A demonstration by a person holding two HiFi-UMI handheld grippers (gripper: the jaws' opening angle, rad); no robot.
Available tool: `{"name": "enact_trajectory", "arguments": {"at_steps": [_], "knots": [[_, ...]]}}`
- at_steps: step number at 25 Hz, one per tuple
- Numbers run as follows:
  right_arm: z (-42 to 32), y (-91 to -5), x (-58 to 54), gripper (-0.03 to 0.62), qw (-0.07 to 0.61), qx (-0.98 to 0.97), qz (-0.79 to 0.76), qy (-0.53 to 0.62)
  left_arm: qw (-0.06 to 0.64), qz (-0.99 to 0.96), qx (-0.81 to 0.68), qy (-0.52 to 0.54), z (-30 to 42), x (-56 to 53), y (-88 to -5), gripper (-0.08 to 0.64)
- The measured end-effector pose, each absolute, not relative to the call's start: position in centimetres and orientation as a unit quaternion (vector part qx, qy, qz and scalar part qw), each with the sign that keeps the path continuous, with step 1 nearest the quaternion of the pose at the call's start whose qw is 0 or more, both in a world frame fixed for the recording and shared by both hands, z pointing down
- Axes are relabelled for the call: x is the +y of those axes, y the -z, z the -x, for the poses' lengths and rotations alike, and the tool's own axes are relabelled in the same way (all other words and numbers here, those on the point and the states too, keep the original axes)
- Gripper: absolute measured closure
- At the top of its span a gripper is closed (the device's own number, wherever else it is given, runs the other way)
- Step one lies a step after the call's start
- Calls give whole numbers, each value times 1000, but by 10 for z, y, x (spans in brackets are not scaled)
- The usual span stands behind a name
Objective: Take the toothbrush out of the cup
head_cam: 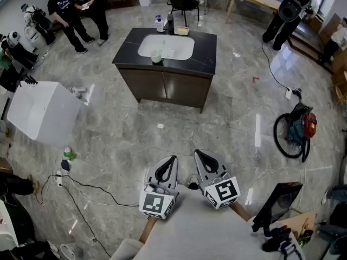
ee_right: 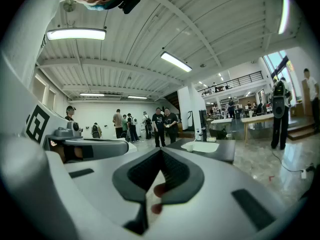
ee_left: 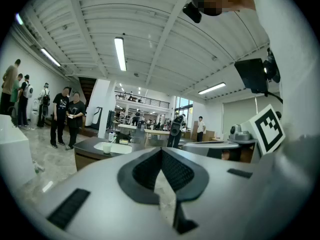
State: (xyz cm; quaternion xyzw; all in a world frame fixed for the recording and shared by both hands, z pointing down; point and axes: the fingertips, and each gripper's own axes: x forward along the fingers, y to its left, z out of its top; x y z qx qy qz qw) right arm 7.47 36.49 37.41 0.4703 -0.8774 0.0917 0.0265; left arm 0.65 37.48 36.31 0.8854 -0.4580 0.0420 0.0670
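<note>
A small pale cup [head_cam: 156,56] stands at the front rim of the white basin in a dark-topped cabinet [head_cam: 203,53], far ahead of me across the floor. A thin toothbrush handle [ee_left: 112,140] leans out of the cup [ee_left: 107,148]. The right gripper view shows the same cup [ee_right: 190,147] beside the basin. My left gripper [head_cam: 172,160] and right gripper [head_cam: 198,154] are held side by side near my body, well short of the cabinet. Both are shut, with nothing between the jaws. Each points roughly level toward the cabinet.
Bottles [head_cam: 162,23] and a small dish sit behind the basin. A white box [head_cam: 40,112] stands at the left, with cables [head_cam: 81,191] on the floor. A wheeled machine [head_cam: 295,131] is at the right. Two people [head_cam: 76,10] stand at the back left.
</note>
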Motion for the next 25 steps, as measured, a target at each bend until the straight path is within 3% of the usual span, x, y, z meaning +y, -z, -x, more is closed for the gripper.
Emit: {"name": "enact_trajectory", "arguments": {"at_steps": [25], "knots": [[-61, -365, 353, 588, 8, -877, -469, -101, 69, -885, -460, -35, 16, 363, -362, 555]]}}
